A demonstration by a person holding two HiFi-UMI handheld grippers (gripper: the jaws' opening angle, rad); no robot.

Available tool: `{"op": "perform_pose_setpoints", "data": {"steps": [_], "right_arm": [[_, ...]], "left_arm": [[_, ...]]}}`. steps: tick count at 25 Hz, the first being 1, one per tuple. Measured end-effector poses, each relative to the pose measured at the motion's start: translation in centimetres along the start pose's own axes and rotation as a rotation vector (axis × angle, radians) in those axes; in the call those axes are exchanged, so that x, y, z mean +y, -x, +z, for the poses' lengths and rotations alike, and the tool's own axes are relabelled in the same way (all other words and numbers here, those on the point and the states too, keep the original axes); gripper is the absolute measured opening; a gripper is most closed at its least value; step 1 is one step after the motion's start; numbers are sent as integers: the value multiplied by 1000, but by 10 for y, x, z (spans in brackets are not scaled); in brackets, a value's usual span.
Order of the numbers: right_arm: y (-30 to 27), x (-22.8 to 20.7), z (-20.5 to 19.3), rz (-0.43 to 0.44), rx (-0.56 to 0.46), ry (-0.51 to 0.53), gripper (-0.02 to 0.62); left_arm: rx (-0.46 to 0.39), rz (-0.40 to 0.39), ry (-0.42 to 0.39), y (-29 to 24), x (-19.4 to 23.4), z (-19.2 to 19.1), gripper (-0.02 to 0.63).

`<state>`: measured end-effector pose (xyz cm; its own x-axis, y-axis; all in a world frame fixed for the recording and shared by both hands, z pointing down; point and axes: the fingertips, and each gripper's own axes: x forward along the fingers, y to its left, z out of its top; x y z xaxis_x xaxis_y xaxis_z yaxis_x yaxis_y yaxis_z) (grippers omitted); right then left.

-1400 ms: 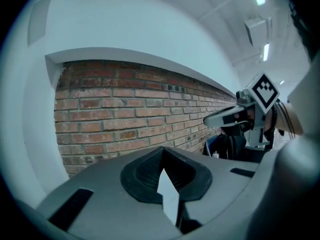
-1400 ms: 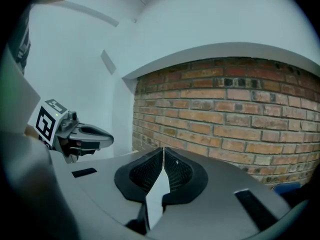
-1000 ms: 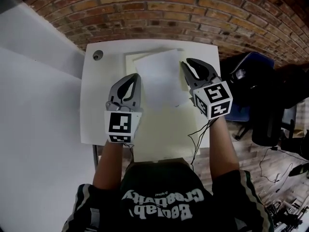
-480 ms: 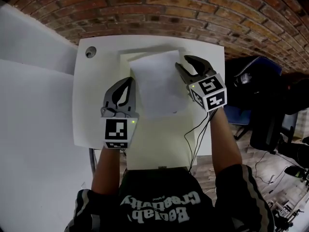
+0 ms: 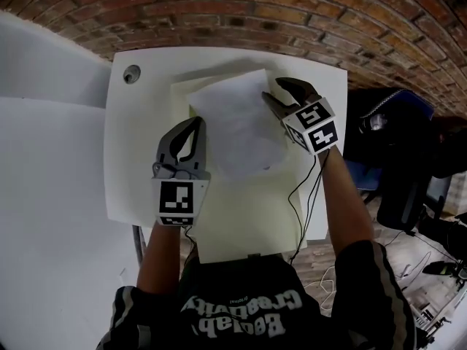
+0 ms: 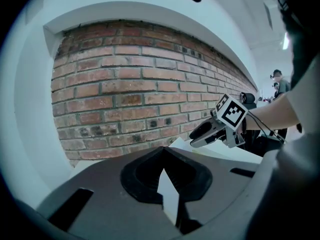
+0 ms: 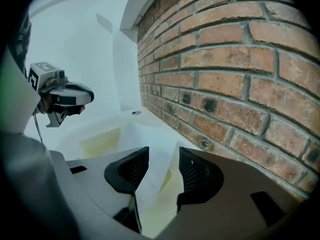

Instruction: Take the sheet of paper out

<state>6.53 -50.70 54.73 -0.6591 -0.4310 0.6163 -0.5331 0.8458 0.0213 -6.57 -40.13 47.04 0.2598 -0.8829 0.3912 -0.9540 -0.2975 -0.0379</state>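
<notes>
head view showed the left gripper [image 5: 195, 122] pinching the sheet of paper [image 5: 237, 130]; the right gripper [image 5: 274, 92], jaws just opening, straddled its edge loosely.

The white sheet of paper [image 5: 233, 130] covers the middle of a pale yellow flat pad [image 5: 241, 217], so only the pad's margins show. The near edge of the white counter [image 5: 139, 159] is lost under that pad and the person's dark shirt [image 5: 241, 305].

The sheet's right edge is hidden by the right tongs [image 5: 271, 90], whose jaws have just been opening with that edge between them. Both hands are hidden behind the marker cubes.

The left tongs [image 6: 162, 154] have their jaws meeting at the tips; whether the white sliver behind them is sheet or counter, I cannot tell.

The small round grey thing [image 5: 132, 74] at the counter's far corner is too small to name. The dark shapes [image 5: 398, 159] right of the counter are dim and cut off by the edge.
</notes>
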Motion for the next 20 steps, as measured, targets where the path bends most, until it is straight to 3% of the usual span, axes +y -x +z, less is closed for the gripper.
{"op": "perform_pose_setpoints", "data": {"steps": [13,20], "right_arm": [[-56,10,-16,107,121,128,219],[-58,24,-9,192,109,164,218]], "left_arm": [[43,12,37,-10,14,-24,0],[50,22,50,-7,23,-31,0]]}}
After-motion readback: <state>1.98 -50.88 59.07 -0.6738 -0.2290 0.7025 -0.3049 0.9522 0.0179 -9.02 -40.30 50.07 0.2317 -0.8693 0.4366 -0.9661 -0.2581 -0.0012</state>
